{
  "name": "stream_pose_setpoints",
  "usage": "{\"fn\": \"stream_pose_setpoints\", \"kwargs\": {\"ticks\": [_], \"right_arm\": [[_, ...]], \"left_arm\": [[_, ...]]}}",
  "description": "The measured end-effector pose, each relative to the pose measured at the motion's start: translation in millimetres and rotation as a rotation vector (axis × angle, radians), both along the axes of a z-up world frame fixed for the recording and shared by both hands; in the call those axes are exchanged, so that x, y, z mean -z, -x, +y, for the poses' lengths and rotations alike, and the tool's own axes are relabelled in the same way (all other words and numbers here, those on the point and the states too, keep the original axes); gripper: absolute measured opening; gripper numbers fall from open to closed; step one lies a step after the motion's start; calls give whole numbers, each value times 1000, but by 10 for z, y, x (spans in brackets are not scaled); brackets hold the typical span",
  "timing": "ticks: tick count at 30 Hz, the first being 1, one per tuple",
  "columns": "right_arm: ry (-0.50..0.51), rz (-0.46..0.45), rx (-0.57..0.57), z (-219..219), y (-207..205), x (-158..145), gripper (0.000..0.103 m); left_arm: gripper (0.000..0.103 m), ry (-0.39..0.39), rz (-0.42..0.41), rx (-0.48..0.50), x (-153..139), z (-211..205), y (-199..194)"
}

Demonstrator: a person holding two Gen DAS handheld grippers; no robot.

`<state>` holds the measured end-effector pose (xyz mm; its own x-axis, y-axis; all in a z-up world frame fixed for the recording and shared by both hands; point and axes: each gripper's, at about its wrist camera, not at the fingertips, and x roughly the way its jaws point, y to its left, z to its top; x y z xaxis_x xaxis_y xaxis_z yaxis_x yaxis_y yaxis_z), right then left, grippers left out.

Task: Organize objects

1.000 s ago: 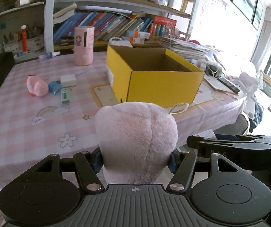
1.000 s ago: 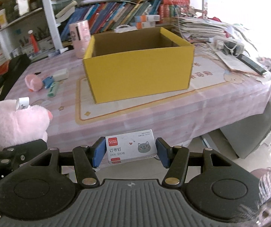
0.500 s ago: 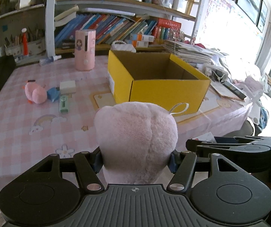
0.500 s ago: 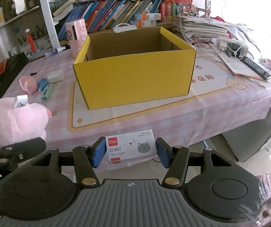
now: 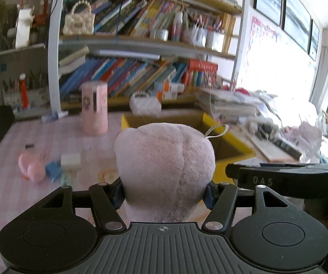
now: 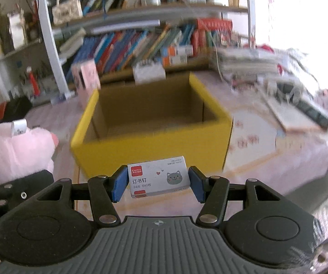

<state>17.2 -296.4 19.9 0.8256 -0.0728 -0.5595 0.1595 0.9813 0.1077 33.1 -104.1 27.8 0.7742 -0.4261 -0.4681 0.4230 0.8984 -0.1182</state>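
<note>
My left claw [image 5: 165, 194] clamps a pale pink plush toy [image 5: 165, 171] that fills mid-frame and hides most of the yellow box [image 6: 150, 134] behind it. My right claw [image 6: 156, 185] pinches a staple box [image 6: 158, 179] at lower centre, before the open box. Left of frame: a pink cylinder [image 5: 94, 108] and a pink toy [image 5: 30, 166] on the checked tablecloth [image 5: 1, 196]; bookshelves [image 5: 141, 45] fill the top.

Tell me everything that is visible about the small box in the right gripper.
The small box is a flat white cardboard pack with a red logo square, dark Chinese print, small hearts and a grey cat face. It is closed and slightly tilted, label facing the camera. The right gripper holds it in the air by its two short ends, blue pads pressing on them. Behind it stands the open yellow box.
</note>
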Motion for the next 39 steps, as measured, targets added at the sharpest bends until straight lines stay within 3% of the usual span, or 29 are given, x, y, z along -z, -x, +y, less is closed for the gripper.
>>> {"fn": "stream_pose_setpoints", "kwargs": {"ticks": [5,9,24,31,39], "right_arm": [[49,-84,-20,-219,-269,-183,54],[77,-94,-48,-397,-515,-191,54],[123,28,-180,-653,-1126,194,54],[129,79,-254,-671,-1368,305,54],[165,183,-385,-623,-1604,436,54]], "left_arm": [[63,5,-50,6,-59,-270,-221],[63,-13,-44,15,-26,-495,-364],[62,-89,22,-26,147,-869,-820],[60,-182,120,-38,327,-950,-1054],[58,-209,175,-48,433,-984,-1167]]}}
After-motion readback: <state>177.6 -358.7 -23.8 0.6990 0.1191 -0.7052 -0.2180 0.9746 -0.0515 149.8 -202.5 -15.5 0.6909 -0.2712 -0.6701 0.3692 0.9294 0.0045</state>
